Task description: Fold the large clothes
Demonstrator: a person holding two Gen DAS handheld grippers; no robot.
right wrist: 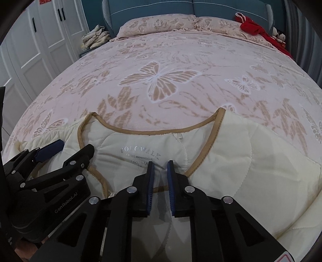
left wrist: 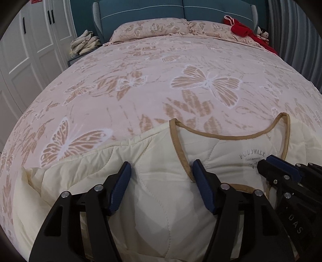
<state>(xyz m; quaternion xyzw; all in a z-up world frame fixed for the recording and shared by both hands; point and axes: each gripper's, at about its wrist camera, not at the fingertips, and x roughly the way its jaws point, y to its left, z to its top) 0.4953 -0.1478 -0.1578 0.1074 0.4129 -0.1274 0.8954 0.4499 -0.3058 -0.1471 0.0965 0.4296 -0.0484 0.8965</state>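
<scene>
The cream quilted jacket (right wrist: 231, 153) with tan-trimmed neckline lies at the bed's (right wrist: 161, 60) near edge, collar toward twelve o'clock, while the left hand-held gripper (left wrist: 161, 175) stands half open over its shoulder and the right hand-held gripper (right wrist: 160, 170) is nearly closed at the neckline.

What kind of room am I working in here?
A bedroom, almost certainly. A made bed with butterfly-print bedding fills the view, two matching pillows lie against a blue padded headboard, and white wardrobe doors stand to the left.
</scene>
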